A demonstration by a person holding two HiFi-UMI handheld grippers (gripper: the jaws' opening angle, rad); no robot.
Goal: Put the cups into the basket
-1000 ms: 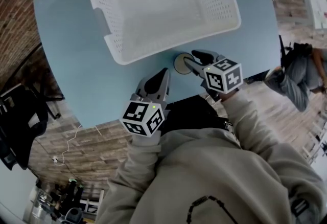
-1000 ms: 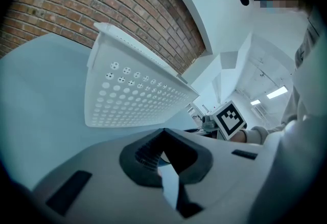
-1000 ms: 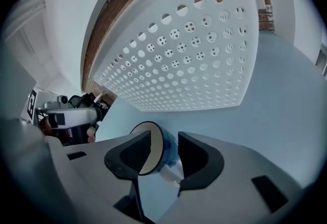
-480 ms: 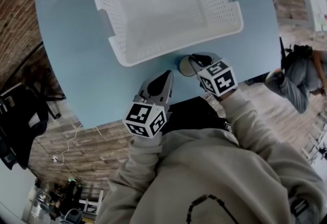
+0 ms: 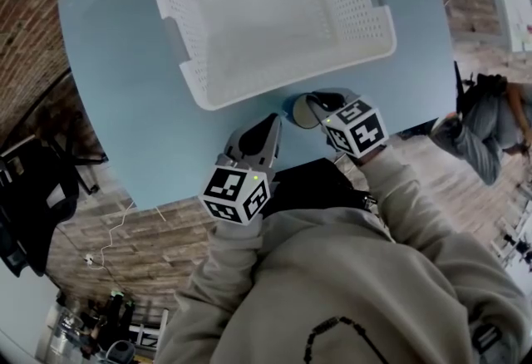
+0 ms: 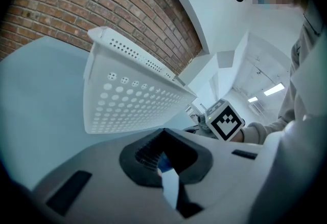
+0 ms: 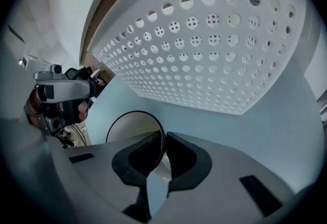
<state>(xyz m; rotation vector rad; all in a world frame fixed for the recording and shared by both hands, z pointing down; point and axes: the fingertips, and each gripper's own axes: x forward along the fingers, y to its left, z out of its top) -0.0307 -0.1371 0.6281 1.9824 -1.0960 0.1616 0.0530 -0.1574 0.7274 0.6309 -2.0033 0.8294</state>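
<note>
A white perforated basket (image 5: 283,81) stands on the blue table (image 5: 125,88). A pale cup with a dark rim (image 5: 301,109) stands just in front of the basket's near right corner. My right gripper (image 5: 320,105) is at the cup. In the right gripper view the cup's wall (image 7: 130,126) runs between the two pads, and the jaws (image 7: 164,151) are closing and pinch it. The basket wall (image 7: 204,54) rises right behind it. My left gripper (image 5: 268,125) hovers over the table's near edge, left of the cup, its jaws (image 6: 166,156) together and empty.
The basket's side (image 6: 127,105) fills the left gripper view, with the right gripper's marker cube (image 6: 225,120) beyond it. A dark chair (image 5: 33,196) stands left of the table. A seated person (image 5: 490,121) is off to the right. The table's near edge lies under my grippers.
The right gripper's wide jaws have come in over the cup's rim and closed onto its wall. The left gripper has hardly moved.
</note>
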